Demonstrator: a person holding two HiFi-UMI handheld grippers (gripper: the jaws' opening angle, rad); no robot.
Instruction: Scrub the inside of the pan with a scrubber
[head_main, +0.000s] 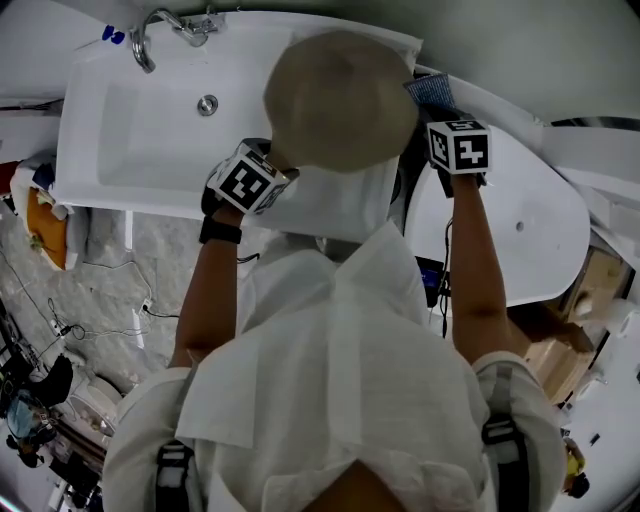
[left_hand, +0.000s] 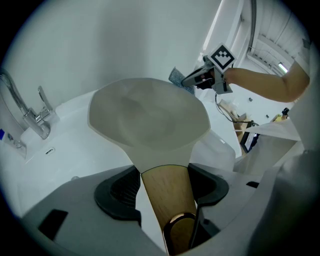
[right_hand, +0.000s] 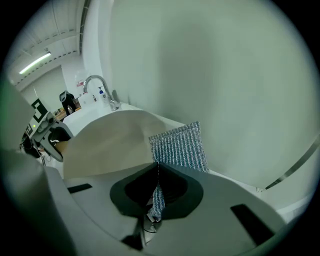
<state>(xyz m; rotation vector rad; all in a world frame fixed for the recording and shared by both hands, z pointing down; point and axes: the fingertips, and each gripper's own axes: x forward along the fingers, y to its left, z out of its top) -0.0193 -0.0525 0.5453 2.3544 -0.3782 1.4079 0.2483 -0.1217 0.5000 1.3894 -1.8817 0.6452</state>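
Left gripper view: left tongs (left_hand: 164, 190) wide, gripping pan (left_hand: 150, 120) handle (left_hand: 167, 205) (wooden); right tongs (right_hand: 156, 192) closed, pinching scrubber (right_hand: 180, 147).

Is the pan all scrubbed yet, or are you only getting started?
Only starting, it seems. Done: the left gripper grips the pan by its wooden handle, near the sink, and the right gripper pinches the scrubber. In hand: the scrubber is up by the pan's rim. Left: all the scrubbing inside.

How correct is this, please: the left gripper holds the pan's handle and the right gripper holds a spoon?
Not a spoon: the right gripper view shows the right gripper shut on a scrubber; the left gripper does hold the pan's handle.
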